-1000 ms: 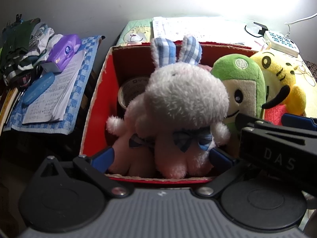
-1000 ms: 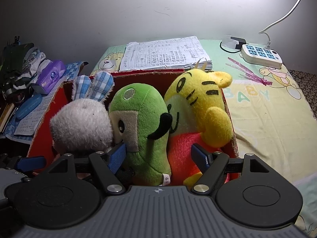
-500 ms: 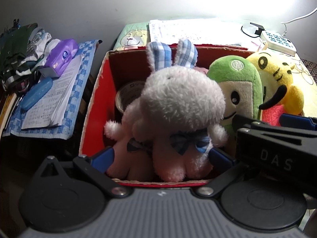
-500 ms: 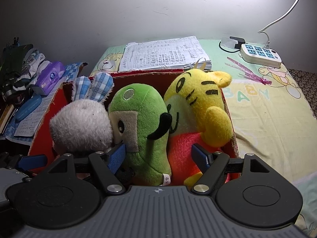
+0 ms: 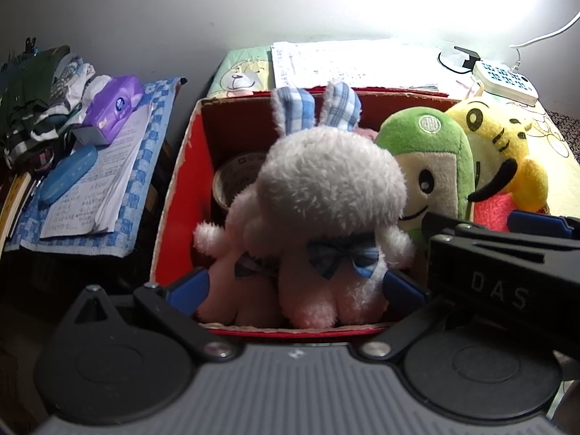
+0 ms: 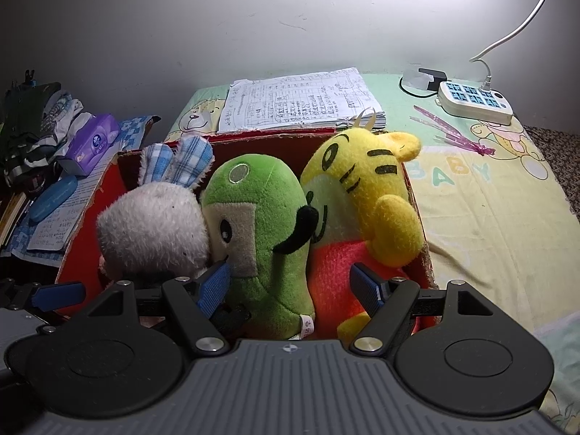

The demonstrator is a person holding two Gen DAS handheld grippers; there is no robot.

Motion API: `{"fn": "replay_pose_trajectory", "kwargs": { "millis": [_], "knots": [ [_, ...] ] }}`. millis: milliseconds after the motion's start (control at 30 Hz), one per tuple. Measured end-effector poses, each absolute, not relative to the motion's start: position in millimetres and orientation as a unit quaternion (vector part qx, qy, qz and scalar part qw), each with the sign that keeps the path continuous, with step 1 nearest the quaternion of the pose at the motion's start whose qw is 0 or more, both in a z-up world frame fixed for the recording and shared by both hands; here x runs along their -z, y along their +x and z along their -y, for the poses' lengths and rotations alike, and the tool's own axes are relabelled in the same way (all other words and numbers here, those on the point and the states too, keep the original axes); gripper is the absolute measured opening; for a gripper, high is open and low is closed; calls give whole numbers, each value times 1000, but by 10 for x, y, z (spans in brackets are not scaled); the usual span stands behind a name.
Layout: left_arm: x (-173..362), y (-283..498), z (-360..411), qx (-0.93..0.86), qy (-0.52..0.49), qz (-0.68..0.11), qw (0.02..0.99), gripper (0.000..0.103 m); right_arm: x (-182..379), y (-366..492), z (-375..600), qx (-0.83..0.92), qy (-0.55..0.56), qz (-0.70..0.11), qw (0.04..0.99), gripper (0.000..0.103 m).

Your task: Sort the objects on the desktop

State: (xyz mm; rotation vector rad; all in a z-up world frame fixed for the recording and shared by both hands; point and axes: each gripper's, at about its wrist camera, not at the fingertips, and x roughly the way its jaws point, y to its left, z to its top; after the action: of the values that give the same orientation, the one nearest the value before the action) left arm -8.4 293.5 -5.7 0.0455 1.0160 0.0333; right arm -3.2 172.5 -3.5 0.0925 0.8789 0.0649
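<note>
We have three plush toys standing upright, side by side, in the red cardboard box (image 6: 417, 195). Straight ahead of our left claw (image 5: 295, 284) is the white plush rabbit (image 5: 326, 203), its legs sitting between the spread blue pads; the pads flank it, but we cannot tell that they press it, so we call this claw open. Our right claw (image 6: 290, 284) is open too, with the green plush toy (image 6: 264, 224) dead ahead between its fingers and the yellow tiger plush (image 6: 366, 195) just to that claw's right. Each toy's long axis runs vertically, across the claw's closing line. The left claw is nearer the rabbit, the right nearer the green toy and tiger.
</note>
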Motion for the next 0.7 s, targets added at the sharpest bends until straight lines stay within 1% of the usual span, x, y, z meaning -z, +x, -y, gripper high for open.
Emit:
{"fn": "replay_pose_trajectory", "kwargs": {
  "millis": [700],
  "knots": [
    [-112, -50, -2861, -3, 32, -472, 881, 103, -112, -44, -1595, -14, 51, -404, 913, 76]
  ]
}}
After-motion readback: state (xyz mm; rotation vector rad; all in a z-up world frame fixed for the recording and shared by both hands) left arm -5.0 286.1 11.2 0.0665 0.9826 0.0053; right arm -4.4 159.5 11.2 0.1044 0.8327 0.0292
